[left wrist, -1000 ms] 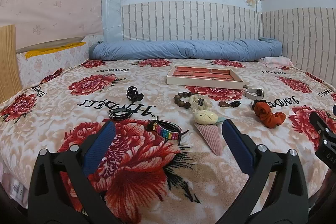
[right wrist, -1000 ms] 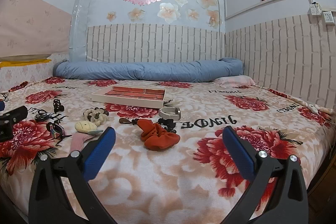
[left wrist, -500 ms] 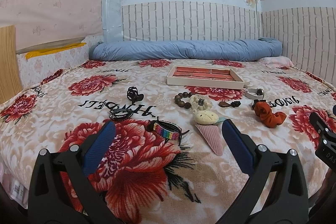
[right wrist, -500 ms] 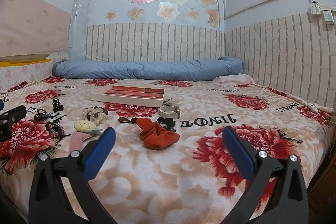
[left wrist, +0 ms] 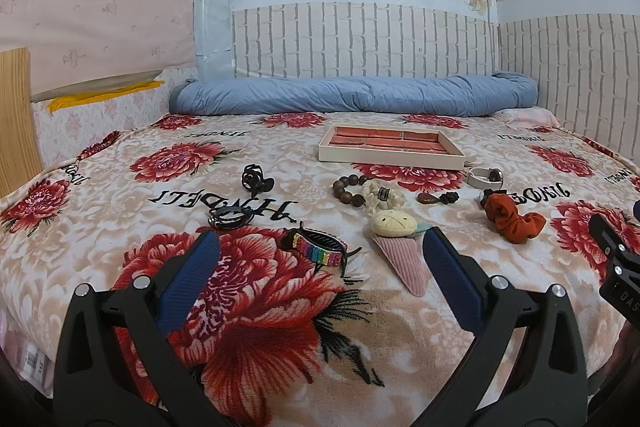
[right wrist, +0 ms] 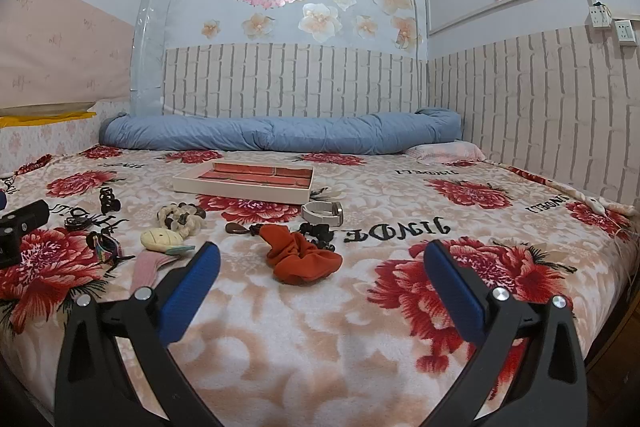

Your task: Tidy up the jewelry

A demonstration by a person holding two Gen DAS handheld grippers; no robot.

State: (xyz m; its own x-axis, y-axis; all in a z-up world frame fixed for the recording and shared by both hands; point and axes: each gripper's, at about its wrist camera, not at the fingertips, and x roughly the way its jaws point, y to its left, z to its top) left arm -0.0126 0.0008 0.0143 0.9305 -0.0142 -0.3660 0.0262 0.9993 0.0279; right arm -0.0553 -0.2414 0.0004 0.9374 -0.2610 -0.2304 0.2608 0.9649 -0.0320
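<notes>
1. We hold our left gripper [left wrist: 320,251] low over the flowered blanket [left wrist: 248,307], its blue pads spread wide apart with nothing between them.
2. Our right gripper [right wrist: 322,263] hangs beside it, further right over the same blanket, jaws equally wide and holding nothing.
3. The tray [left wrist: 390,146] with its red lining lies flat toward the far side of the bed, in front of the rolled blue quilt [left wrist: 352,99]; we see nothing in its compartments from this low angle.
4. The jewelry lies scattered on the blanket between us and the tray.
5. Nearest our left gripper sits a rainbow-beaded hair clip [left wrist: 318,250], and just right of it a pink ribbed clip [left wrist: 402,259] topped by a cream plush piece [left wrist: 392,223].
6. Behind those we see a brown bead bracelet [left wrist: 347,189] touching a cream flower-shaped piece [left wrist: 380,195], and a small brown pendant [left wrist: 428,197] to their right.
7. A black claw clip [left wrist: 256,179] and a dark ring of hair ties [left wrist: 228,217] lie well to the left.
8. An orange scrunchie [right wrist: 302,257] sits just ahead of our right gripper, with a black piece [right wrist: 316,231] touching its far edge and a white watch [right wrist: 322,213] near the tray corner.
</notes>
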